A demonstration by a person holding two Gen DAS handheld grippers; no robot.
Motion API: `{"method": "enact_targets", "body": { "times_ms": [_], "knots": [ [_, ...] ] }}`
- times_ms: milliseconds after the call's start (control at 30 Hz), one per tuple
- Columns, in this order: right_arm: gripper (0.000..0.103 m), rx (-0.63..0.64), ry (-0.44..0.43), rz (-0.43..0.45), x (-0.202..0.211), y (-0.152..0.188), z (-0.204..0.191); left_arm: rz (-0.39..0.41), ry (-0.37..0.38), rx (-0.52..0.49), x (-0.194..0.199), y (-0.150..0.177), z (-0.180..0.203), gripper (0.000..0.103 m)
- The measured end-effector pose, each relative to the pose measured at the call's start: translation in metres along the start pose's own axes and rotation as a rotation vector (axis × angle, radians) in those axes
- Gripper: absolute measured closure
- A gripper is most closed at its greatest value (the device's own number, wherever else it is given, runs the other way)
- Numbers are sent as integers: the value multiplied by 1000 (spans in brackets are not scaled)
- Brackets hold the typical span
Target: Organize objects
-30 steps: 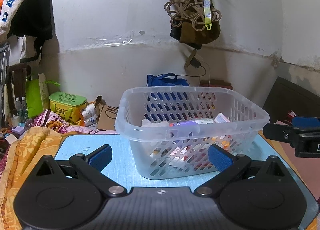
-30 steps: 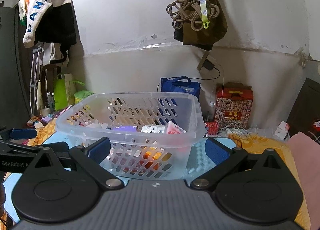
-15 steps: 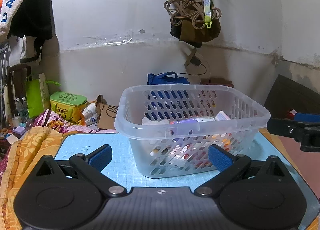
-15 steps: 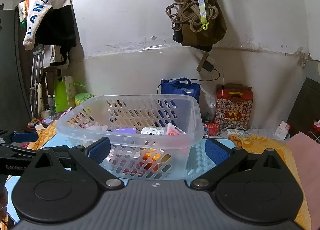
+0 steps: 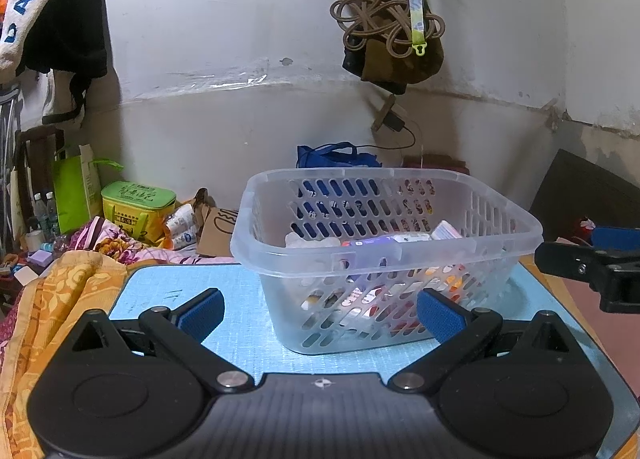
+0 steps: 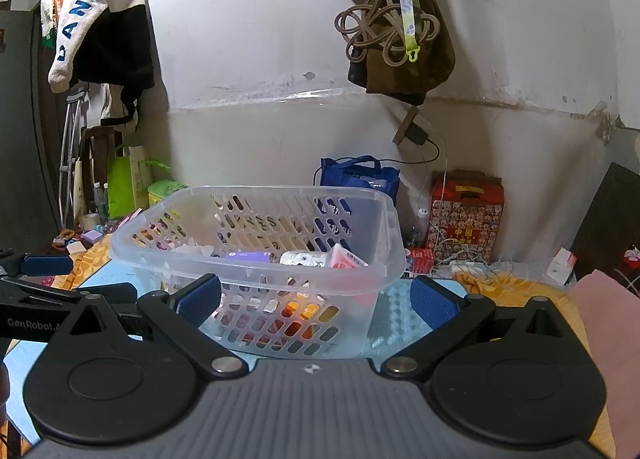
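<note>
- A cluttered room: a scuffed white wall (image 5: 240, 39) with a jacket (image 6: 100, 19) hung at 10 o'clock and a knotted cord with bags (image 5: 384, 19) at 12 o'clock; below, a counter under a pale blue mat (image 5: 240, 323).
- A clear slotted plastic basket (image 5: 384, 259) stands upright at the mat's centre, mouth up.
- Small packets and boxes (image 6: 304, 257) already lie inside; no loose item shows on the mat, so the sorting looks largely done.
- The basket's long axis runs roughly 9 to 3 o'clock in the left wrist view.
- The left gripper (image 5: 320, 313) has its jaws spread wide and empty, just before the basket.
- The right gripper (image 6: 316, 301), likewise spread and empty, faces the basket's near corner.
</note>
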State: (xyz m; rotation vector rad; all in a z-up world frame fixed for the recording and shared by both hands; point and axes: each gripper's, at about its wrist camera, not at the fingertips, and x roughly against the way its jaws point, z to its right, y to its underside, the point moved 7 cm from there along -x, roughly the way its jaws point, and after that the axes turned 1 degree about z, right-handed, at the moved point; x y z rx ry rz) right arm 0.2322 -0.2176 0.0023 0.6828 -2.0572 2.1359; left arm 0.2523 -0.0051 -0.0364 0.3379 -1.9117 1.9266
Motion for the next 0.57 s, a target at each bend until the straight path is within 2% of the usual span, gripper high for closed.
{"method": "enact_targets", "body": {
  "times_ms": [167,567],
  "knots": [
    [0,4,7,-13,-5,3,1,6,8,1,-2,0,0,0],
    [0,32,14,-19,-6,5,1,44,-24,-70,4,0,7,0]
  ]
}}
